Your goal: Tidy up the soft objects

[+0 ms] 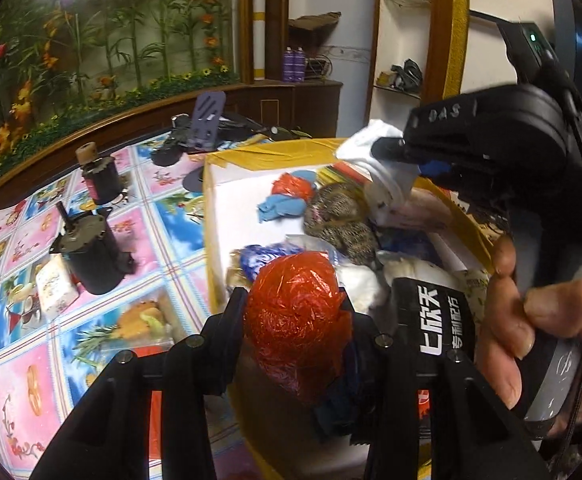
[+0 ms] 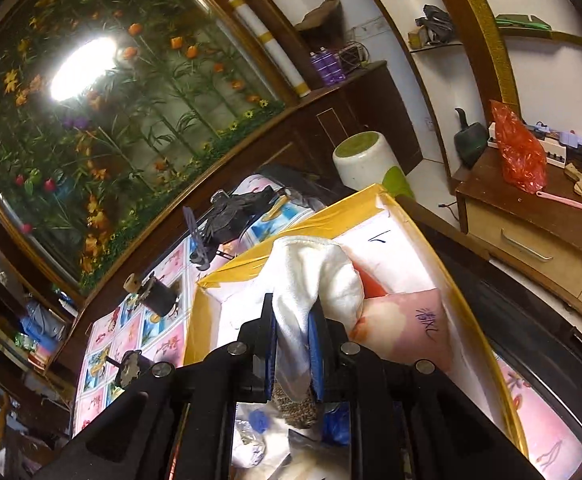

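On the table (image 1: 19, 344), covered by a pink-and-blue fruit-print cloth, items run as follows, largest first.

Box (image 1: 227, 160): white walls, rim taped yellow, standing on the cloth and holding most of the soft goods. Same box in the right wrist view (image 2: 407, 216), with a blue pen mark on its far inner wall.

Pink cushion (image 2: 407, 320): leaning against the box's right inner wall, dark writing on its face.

Right gripper (image 2: 293, 344): fingers closed narrowly on a white cloth (image 2: 315, 276), which stands up out of the jaws above the box. Seen from the left wrist view, this gripper (image 1: 391, 148) hangs over the box's far side with the white cloth (image 1: 371, 140) in its tips.

Left gripper (image 1: 291, 320): fingers pressed on either side of a red plastic bundle (image 1: 295, 312), held above the box's near edge.

Box contents, loose: speckled brown soft toy (image 1: 339, 216); blue cloth (image 1: 283, 208) beside a smaller red plastic wad (image 1: 291, 186); blue-and-white packet (image 1: 263, 256).

Outside the box, left on the cloth, well apart from it: two dark cylindrical motors (image 1: 91, 252), (image 1: 101, 178).
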`<state>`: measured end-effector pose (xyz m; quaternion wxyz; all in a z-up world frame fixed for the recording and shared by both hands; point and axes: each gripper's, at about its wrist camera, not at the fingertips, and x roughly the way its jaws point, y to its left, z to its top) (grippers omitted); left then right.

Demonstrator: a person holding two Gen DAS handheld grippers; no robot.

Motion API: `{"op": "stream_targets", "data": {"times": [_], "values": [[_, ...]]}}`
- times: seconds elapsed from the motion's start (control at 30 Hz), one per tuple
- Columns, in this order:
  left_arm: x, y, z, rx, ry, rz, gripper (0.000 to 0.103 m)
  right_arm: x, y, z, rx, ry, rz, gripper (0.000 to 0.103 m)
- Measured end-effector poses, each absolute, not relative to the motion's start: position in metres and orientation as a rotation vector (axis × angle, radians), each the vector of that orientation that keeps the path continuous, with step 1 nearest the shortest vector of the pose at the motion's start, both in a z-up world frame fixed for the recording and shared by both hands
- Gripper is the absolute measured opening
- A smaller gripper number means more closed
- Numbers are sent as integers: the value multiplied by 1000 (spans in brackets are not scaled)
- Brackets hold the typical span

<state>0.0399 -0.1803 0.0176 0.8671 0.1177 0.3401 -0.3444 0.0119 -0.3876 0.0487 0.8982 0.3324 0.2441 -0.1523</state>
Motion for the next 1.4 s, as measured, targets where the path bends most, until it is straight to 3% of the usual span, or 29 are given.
{"op": "stream_targets", "data": {"times": [0.07, 0.1, 0.17, 0.23, 0.97, 1.27, 1.4], "values": [[41, -183, 13, 261, 725, -726, 51, 11, -390, 49, 688, 502, -322, 17], [41, -184, 11, 267, 723, -723, 61, 11, -390, 48, 689, 502, -320, 20], [40, -184, 11, 262, 716, -730, 68, 9, -389, 49, 696, 496, -321, 44], [39, -181, 14, 256, 710, -734, 72, 5, -388, 52, 688, 469, -328, 60], [47, -150, 41, 126, 641, -716, 77, -10, -374, 70, 647, 342, -313, 61], [92, -71, 58, 16, 617, -515, 81, -7, -353, 74, 570, 336, -268, 61], [133, -24, 44, -71, 709, -363, 81, -6, -347, 75, 549, 338, -259, 61]]}}
